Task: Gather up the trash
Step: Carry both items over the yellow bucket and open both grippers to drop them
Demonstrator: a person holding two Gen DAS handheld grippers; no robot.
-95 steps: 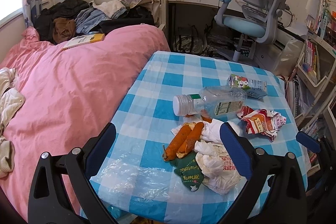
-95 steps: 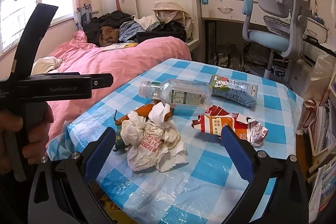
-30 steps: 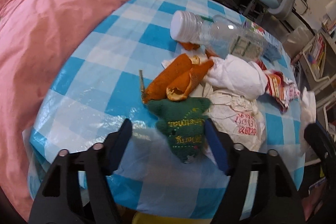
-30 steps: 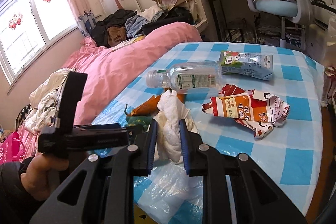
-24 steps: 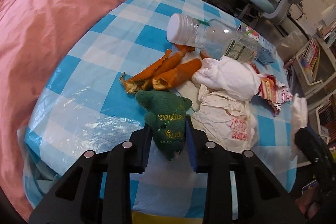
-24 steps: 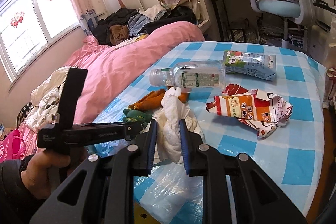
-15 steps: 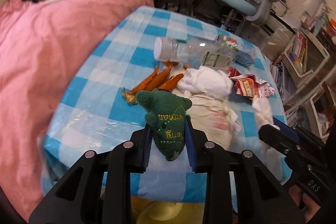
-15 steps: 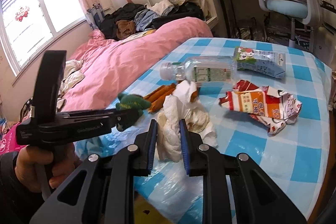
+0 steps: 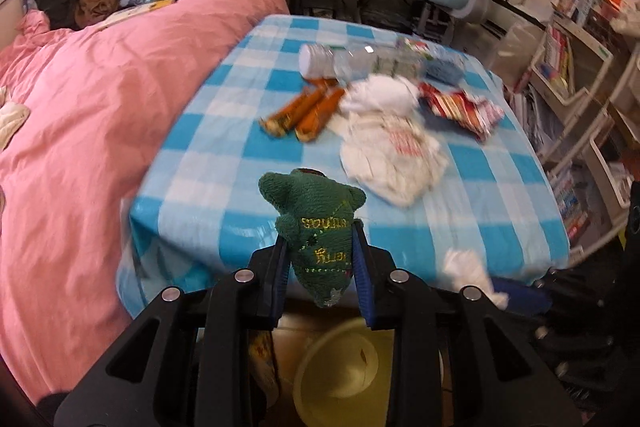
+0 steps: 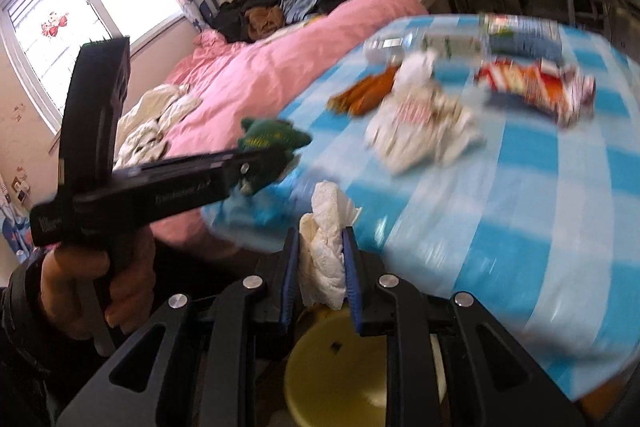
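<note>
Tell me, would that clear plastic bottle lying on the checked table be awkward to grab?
Probably a little. The clear plastic bottle lies on its side on the table, so a nudge would likely roll it. It looks empty, so probably light, and its thin walls may dent under a squeeze. The smooth plastic could slip between the pads.

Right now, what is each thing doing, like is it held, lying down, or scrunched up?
Left hand-held gripper: shut on the green knitted toy.
Right hand-held gripper: shut on the white tissue.
Plastic bottle: lying on its side, cap on.
Orange peels: lying on the table.
Red wrapper: crumpled.
White bag: crumpled on the table.
Yellow bin: open, on the floor.
</note>
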